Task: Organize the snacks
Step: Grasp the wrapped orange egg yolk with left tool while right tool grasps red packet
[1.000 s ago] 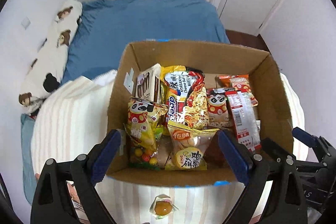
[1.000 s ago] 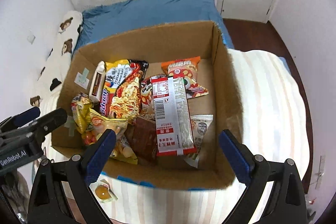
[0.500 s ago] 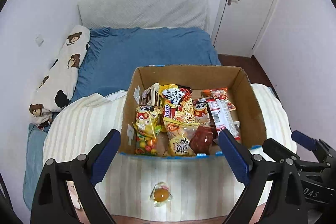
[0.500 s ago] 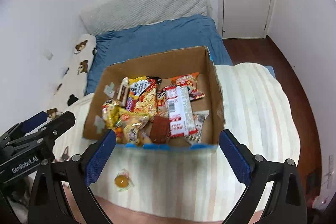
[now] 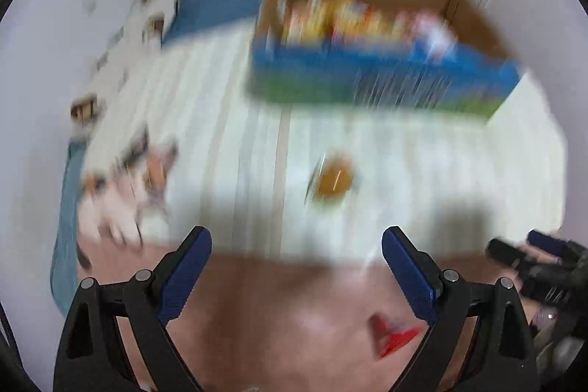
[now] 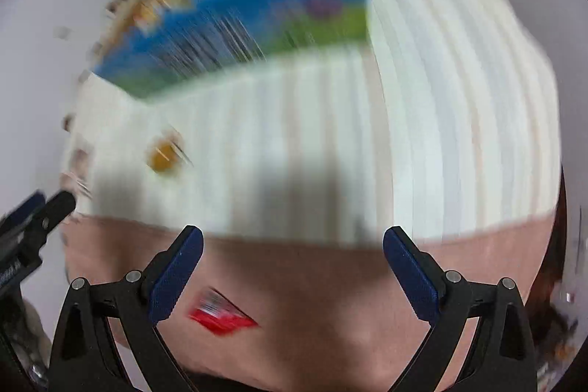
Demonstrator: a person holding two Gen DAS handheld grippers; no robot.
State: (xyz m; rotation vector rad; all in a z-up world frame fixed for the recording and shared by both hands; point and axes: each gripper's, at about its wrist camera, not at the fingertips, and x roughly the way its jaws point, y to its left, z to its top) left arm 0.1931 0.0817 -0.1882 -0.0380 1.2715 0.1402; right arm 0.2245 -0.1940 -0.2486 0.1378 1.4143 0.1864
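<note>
Snack packet (image 5: 333, 179), orange and loose, is lying beyond the left tongs (image 5: 297, 256), nearer them than the right tongs (image 6: 293, 254); both are gaping empty.

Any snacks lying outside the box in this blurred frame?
Yes. An orange wrapped snack lies alone on the striped blanket, apart from the cardboard box, and a red packet lies nearer, beyond the blanket's edge.

A cardboard box (image 5: 386, 76) with a blue-green front is seen holding blurred snack packets (image 5: 352, 21); a small orange wrapped snack (image 5: 332, 180) is lying apart, nearer on striped bedding.
</note>
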